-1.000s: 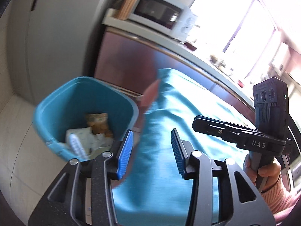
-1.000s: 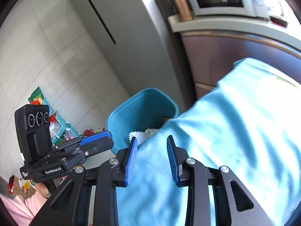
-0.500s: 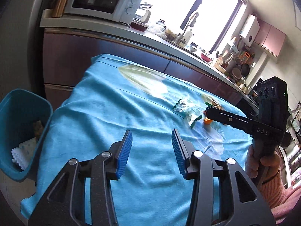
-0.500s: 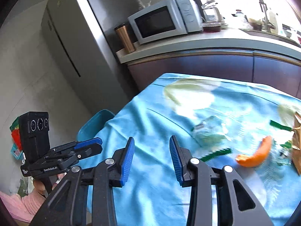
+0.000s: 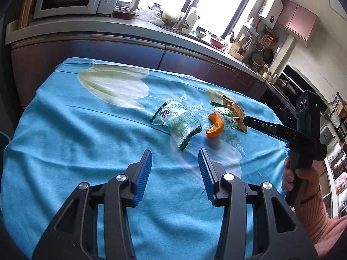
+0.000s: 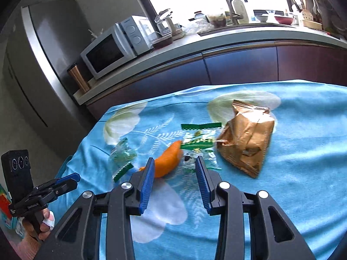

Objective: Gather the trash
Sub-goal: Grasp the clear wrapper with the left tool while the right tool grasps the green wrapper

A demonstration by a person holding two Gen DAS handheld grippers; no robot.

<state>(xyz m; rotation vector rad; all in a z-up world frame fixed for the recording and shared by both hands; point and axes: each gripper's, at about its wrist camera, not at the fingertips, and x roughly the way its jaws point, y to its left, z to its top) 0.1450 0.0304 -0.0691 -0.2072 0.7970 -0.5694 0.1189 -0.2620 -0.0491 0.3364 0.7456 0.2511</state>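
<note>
Both blue-padded tongs, left [image 5: 175, 165] and right [image 6: 174, 174], spread and empty above blue-clothed bench [image 5: 65, 143]; curved orange peel [image 6: 168, 161] just beyond right pads.

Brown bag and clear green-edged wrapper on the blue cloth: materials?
Brown bag: probably glossy plastic or foil film, metallic bronze sheen, sharp creases, crimped top seam.
Clear wrapper: thin transparent plastic film, the cloth shows through, green zigzag-cut ends.
Cloth: soft matte fabric, looks like fleece or terry.
</note>
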